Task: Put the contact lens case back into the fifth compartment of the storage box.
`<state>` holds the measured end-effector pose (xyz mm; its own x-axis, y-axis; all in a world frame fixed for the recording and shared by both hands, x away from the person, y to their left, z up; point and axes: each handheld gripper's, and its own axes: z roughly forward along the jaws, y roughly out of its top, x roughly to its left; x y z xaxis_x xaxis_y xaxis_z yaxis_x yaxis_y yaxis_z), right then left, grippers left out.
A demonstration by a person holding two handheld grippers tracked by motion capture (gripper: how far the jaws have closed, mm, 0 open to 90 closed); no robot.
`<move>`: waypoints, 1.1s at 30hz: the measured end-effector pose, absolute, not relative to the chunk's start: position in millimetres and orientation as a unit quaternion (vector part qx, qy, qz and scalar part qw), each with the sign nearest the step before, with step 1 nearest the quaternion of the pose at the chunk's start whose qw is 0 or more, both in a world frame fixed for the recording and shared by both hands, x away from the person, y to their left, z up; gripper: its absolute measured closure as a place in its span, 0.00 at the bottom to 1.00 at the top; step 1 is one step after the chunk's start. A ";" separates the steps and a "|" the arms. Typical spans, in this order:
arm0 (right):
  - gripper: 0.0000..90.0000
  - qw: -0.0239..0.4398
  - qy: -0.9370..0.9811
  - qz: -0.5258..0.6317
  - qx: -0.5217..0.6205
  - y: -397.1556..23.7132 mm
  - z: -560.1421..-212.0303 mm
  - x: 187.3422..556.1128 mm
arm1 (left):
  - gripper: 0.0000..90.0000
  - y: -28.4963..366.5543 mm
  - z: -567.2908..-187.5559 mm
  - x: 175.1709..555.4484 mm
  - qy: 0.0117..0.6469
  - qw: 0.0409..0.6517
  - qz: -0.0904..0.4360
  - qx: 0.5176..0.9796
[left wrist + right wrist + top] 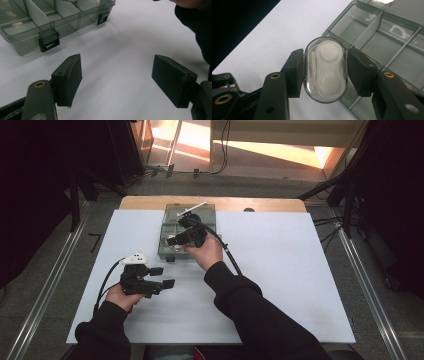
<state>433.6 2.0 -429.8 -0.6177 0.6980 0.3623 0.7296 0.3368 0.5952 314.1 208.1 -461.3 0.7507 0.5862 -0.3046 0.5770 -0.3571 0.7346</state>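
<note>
A: Holding smth in the right gripper (325,71), by the look of it. Can you make it out from where you stand?

B: Yep, a small clear oval case (325,70) w/ a white two-cup insert inside. Jaws partway closed, a pad pressed on each long side of it. It's up off the white board (280,270), hanging over the near-left corner of the grey organizer box (387,42).

A: Box is open?

B: See-through compartments w/ dividers, open to the eye from above. It sits at the far middle of the board, black latches (49,42) on the side facing the person. A couple of compartments have smth small and pale in them, can't tell what.

A: And the left gripper (159,277)?

B: Jaws wide apart, nothing btwn them, just bare board underneath. It's at the near-left part of the board, well apart from the box, jaws pointing toward the right-hand side. Left hand (120,295) wrapped round the handle, cable looping off to the left.

A: Right sleeve (245,300)?

B: Dark, reaching across the board toward the box.
</note>
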 end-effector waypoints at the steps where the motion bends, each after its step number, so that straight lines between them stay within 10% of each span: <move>1: 0.53 0.021 -0.817 -0.375 -0.437 3.4 -429.9 434.5 | 0.27 208.1 -461.5 314.3 0.352 0.443 0.006 0.824; 33: 0.53 0.005 -0.820 -0.352 -0.451 48.6 -452.4 445.3 | 0.27 210.0 -459.7 313.8 0.350 0.447 0.008 0.823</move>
